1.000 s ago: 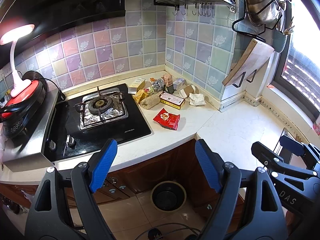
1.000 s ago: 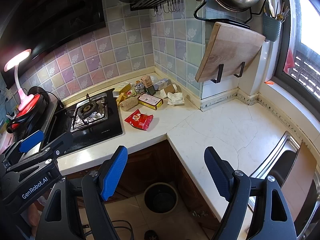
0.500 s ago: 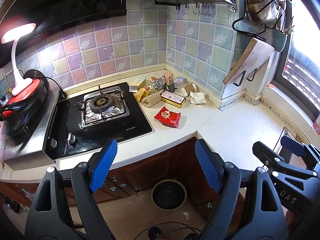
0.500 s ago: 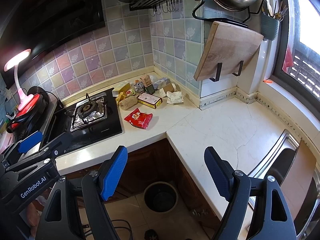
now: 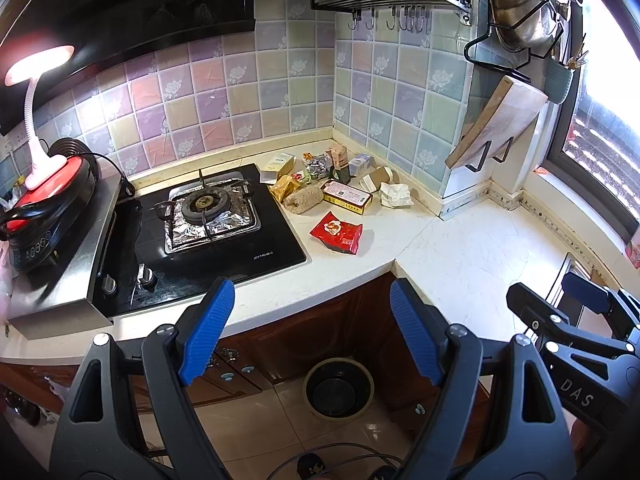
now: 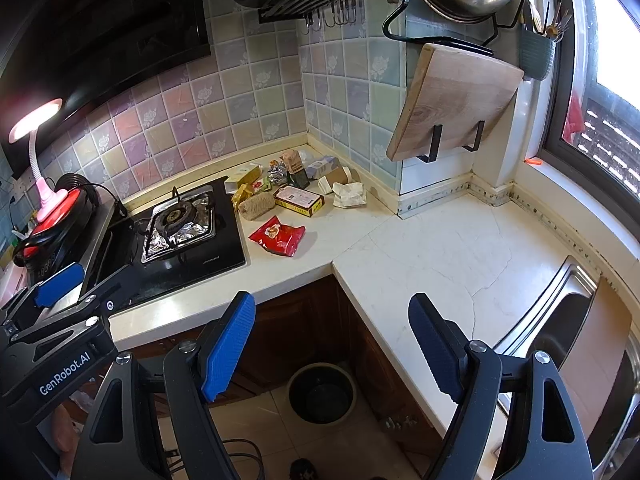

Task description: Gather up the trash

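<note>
Nearest, the left gripper (image 5: 310, 328) and the right gripper (image 6: 332, 346) both hang with jaws wide and nothing between them, out over the floor in front of the surface (image 5: 460, 248), above a dark round bin (image 5: 338, 386) by the cabinets. Farther off, the red snack wrapper (image 5: 337, 233) lies alone beside the stove (image 5: 200, 236), and behind it the remaining trash, a yellow box (image 5: 346, 197), a crumpled white paper (image 5: 395, 195) and small cartons, crowds the tiled corner. Judging by this, collecting has not begun: every piece is on the surface and none is seen in the bin.
</note>
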